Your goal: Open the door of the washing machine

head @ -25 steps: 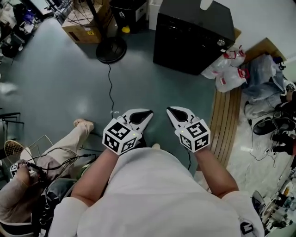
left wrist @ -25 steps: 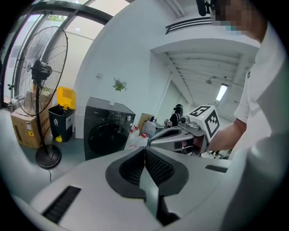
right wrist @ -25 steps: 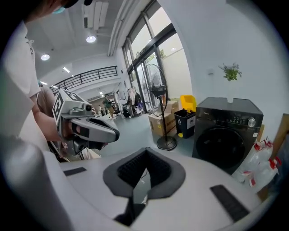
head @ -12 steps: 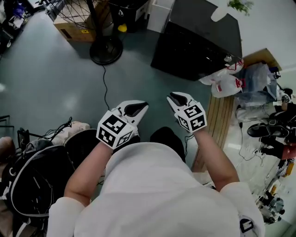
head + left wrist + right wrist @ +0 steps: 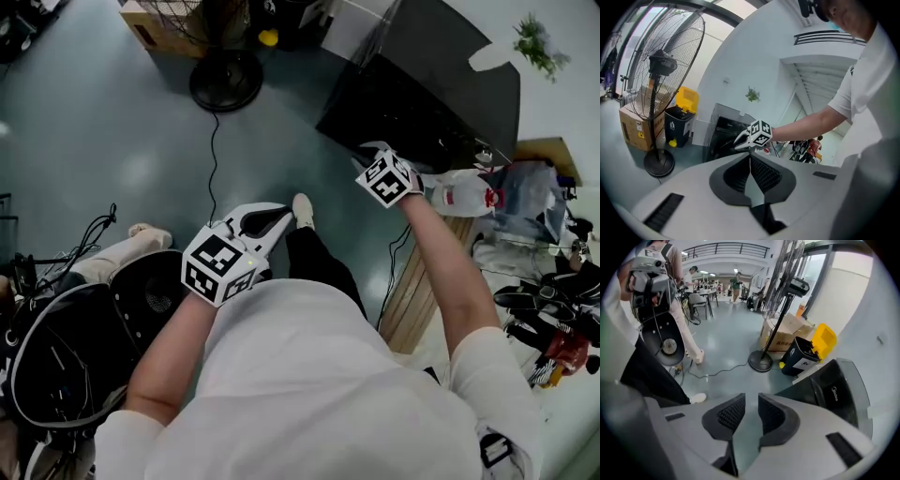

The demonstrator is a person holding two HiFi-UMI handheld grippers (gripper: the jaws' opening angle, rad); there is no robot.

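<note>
Right tool [image 5: 751, 399]: its jaws stand apart and have just been opening. Nothing lies between the ribbed pads; only the grey-green floor [image 5: 112, 141] shows through the gap. The arm is stretched forward and the tool is angled downward. In the head view it sits over the near upper edge of the black, box-shaped washing machine [image 5: 422, 94]. Whether it touches the casing cannot be determined. The open, empty jaws and the extended arm suggest the tool is being readied to take hold of a door edge or handle.

Left tool [image 5: 750, 157]: its pads are pressed together with nothing between them. It is held close to the person's body, well apart from the machine, and plays no part in the reach. It is presumably kept back so the working arm has room.

Washing machine: it stands on the floor against the white wall. Its dark glossy front panel faces the person and appears closed, so the door is judged not yet opened. No handle can be made out.

Surroundings: white plastic bags [image 5: 464, 192] lie just beside the machine. A black pedestal fan [image 5: 225, 82] and a yellow-lidded black bin [image 5: 808, 350] stand further along, clear of the reach.
</note>
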